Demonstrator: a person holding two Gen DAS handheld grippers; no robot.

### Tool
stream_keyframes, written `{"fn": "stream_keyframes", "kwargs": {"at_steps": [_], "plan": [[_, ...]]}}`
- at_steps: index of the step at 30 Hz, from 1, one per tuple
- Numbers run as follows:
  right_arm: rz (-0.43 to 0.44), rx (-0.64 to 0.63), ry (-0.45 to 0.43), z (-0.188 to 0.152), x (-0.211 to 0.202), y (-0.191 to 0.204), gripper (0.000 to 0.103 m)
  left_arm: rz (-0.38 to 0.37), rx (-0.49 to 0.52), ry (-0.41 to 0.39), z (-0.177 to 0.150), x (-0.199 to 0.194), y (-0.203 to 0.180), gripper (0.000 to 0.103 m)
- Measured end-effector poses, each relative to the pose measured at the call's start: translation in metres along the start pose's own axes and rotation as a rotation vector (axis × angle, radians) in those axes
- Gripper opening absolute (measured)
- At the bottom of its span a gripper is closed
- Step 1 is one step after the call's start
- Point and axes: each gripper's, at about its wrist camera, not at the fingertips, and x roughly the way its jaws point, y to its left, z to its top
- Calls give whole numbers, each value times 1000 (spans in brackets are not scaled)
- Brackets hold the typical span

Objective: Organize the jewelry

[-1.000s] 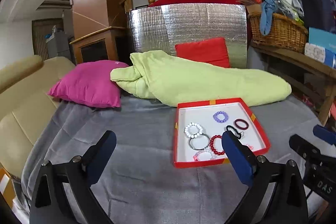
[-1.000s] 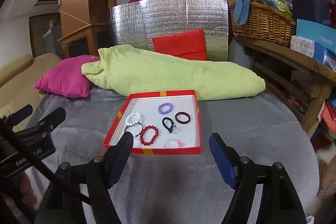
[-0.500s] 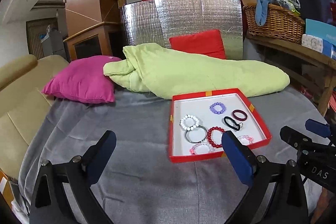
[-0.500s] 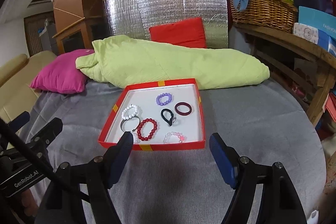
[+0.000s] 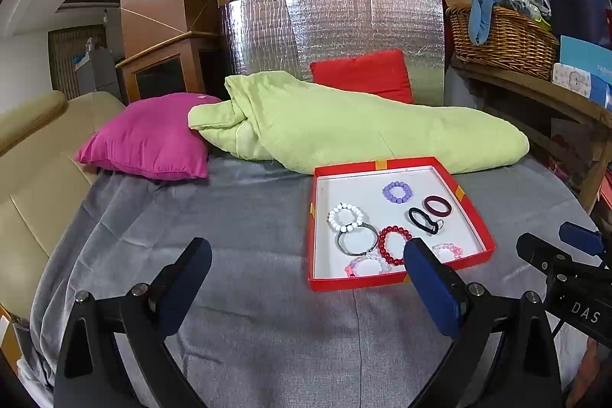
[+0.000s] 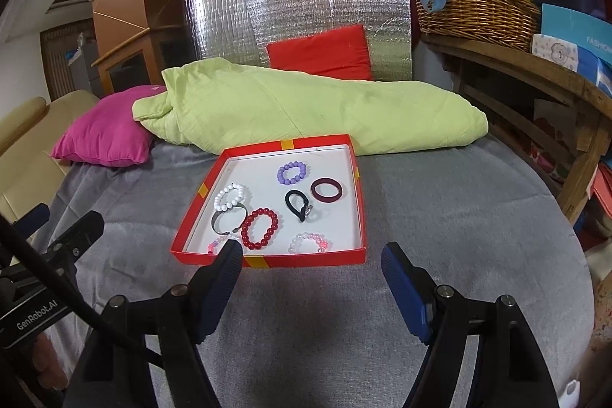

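A shallow red tray (image 6: 361, 205) (image 5: 474, 217) with a white floor lies on the grey cloth. In it are several bracelets: purple beads (image 6: 292, 173), white beads (image 6: 228, 197), red beads (image 6: 260, 223), a dark maroon band (image 6: 326, 190), a black hair tie (image 6: 298, 204), a silver bangle (image 6: 228, 221) and two pale pink bead strings (image 6: 308, 242). My right gripper (image 6: 311, 268) is open and empty, just short of the tray's near edge. My left gripper (image 5: 306, 272) is open and empty, left of the tray.
A green blanket (image 6: 306, 109), a pink cushion (image 5: 149, 136) and a red cushion (image 6: 321, 52) lie behind the tray before a silver foil panel (image 5: 332, 25). A wooden shelf with a wicker basket (image 6: 474, 6) stands right. A beige sofa (image 5: 34, 155) is left.
Both grippers have moved forward toward the tray, which now looks larger and closer. Both stay open. The bracelets have not moved.
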Motion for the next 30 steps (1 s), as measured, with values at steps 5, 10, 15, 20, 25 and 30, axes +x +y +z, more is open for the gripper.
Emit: {"fn": "stream_keyframes", "kwargs": {"at_steps": [5, 10, 15, 20, 25, 30], "plan": [[-1, -9, 5, -1, 1, 1, 78, -1, 6, 8, -1, 2, -1, 100], [0, -4, 5, -1, 2, -1, 78, 0, 0, 13, -2, 4, 2, 100], [0, -9, 7, -1, 2, 0, 78, 0, 1, 13, -2, 4, 2, 100], [-1, -13, 5, -2, 2, 1, 78, 4, 4, 16, -3, 5, 3, 100], [7, -13, 10, -3, 3, 6, 78, 1, -5, 21, -4, 6, 6, 100], [15, -32, 9, -5, 4, 16, 78, 0, -3, 22, -5, 6, 9, 100]]}}
